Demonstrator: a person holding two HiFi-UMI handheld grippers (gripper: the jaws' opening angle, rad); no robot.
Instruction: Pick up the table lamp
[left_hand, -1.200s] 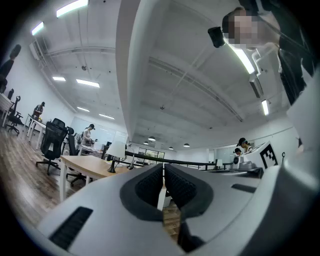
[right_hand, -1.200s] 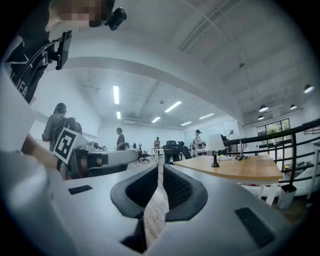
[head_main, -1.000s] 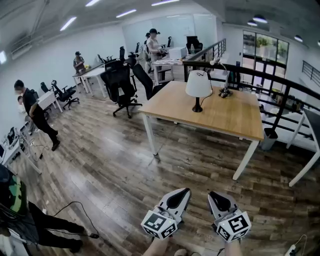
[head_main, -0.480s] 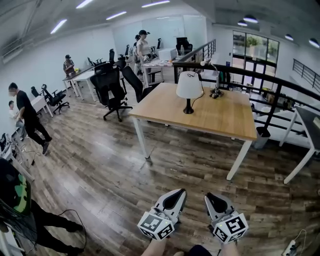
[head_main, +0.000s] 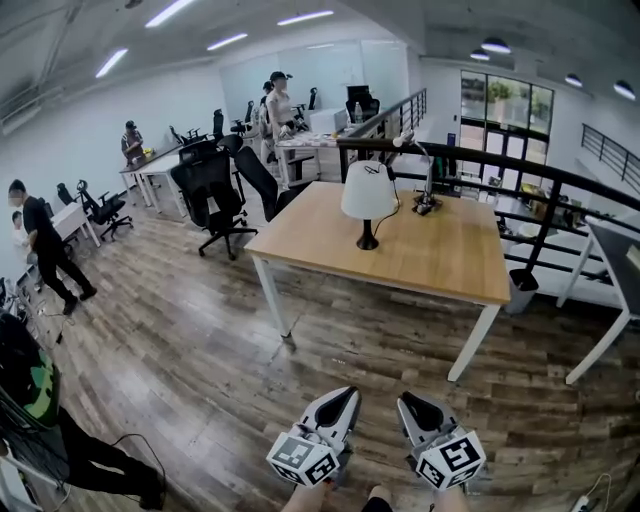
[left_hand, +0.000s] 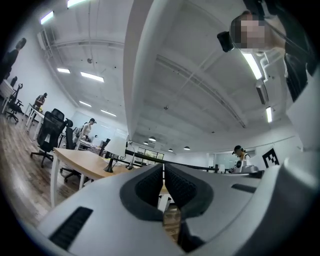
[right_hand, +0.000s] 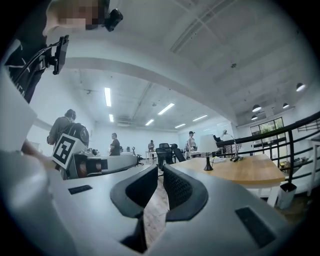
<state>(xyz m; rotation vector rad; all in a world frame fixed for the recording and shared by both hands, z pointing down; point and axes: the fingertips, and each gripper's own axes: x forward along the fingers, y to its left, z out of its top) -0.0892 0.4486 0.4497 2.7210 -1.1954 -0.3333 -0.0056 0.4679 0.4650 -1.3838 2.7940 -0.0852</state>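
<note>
The table lamp (head_main: 366, 196), with a white shade on a thin dark stem and round dark base, stands upright on the far part of a wooden table (head_main: 440, 262). It shows small in the left gripper view (left_hand: 114, 151) and the right gripper view (right_hand: 207, 147). My left gripper (head_main: 350, 393) and right gripper (head_main: 402, 400) hover side by side over the wooden floor at the bottom of the head view, well short of the table. Both are shut with nothing between their jaws, pads together in the left gripper view (left_hand: 163, 172) and the right gripper view (right_hand: 161, 175).
A silver desk lamp (head_main: 424, 180) stands behind the table lamp near a black railing (head_main: 560, 190). Black office chairs (head_main: 210, 195) stand left of the table. Several people are at desks along the left wall and at the back. A second table's leg (head_main: 600, 345) is at right.
The table and lamp have grown larger and shifted left in the head view as I moved toward them. Both grippers sit lower in the frame, still shut and side by side.
</note>
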